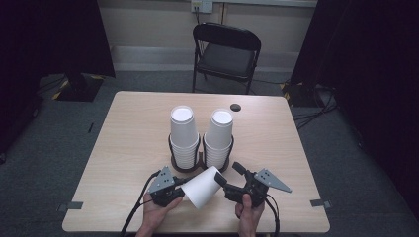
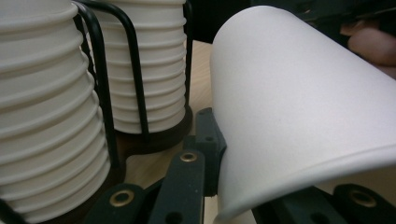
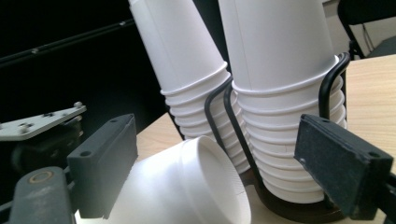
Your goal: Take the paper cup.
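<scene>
The pale wooden surface carries everything here, with a dark folding chair standing beyond its far edge. Near the middle of the surface stand two tall stacks of white paper cups, the left stack and the right stack, both upside down with their bases up. Each sits in a black wire holder on a round dark base, and the two holders stand just beside each other.

In front of the stacks a single white paper cup is held off the surface, lying tilted, its narrow closed base pointing up and toward the right stack and its wide rim toward the person.

Two bare forearms come in from the near edge. The left hand grips its tool from below, angled inward to the right. The left claw is clamped on the cup's wall at the rim; in the left gripper view the wall passes between the two black jaws, one inside the mouth and one outside.

The right hand holds its tool angled inward to the left. The right claw stands wide apart, gripping nothing, its jaws reaching toward the cup's base end; in the right gripper view the base sits low between them, touching neither pad clearly.
</scene>
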Demonstrator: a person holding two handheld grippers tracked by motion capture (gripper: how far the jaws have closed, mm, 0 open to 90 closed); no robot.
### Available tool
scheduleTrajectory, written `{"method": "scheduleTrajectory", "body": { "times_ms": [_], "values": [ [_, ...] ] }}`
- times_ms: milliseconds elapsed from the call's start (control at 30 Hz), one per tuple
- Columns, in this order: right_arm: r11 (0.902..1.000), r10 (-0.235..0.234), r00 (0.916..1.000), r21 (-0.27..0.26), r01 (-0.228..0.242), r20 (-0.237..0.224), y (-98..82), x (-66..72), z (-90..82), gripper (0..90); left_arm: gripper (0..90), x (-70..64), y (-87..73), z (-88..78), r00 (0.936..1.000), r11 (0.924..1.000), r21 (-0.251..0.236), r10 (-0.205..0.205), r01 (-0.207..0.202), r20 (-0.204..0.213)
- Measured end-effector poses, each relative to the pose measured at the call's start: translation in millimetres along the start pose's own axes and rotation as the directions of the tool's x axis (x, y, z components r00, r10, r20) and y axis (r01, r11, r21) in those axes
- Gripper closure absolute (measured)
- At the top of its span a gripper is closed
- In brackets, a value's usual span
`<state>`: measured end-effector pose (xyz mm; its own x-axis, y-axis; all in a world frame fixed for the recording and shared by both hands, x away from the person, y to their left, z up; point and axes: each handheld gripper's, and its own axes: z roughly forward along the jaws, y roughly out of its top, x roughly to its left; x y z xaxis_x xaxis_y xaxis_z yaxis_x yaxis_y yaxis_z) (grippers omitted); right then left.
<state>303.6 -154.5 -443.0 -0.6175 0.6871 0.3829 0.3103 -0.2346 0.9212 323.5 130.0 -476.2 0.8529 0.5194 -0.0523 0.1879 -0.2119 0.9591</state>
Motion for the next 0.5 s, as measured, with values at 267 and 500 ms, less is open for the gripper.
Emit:
{"method": "scheduleTrajectory", "body": {
  "times_ms": [267,500],
  "values": [
    [0.9950,-0.100,0.9933,0.001,0.100,0.058,-4.8,-0.5,-9.4,14.1,85.7,0.9,8.1,-1.1,0.9991,0.9980,0.061,0.022,-0.019,-0.036],
    [0.9744,-0.221,0.9732,0.054,0.218,0.063,-11.5,2.3,-12.0,13.2,85.9,5.6,18.0,-2.6,0.9995,0.9940,0.109,0.014,-0.011,-0.028]
  ]
}}
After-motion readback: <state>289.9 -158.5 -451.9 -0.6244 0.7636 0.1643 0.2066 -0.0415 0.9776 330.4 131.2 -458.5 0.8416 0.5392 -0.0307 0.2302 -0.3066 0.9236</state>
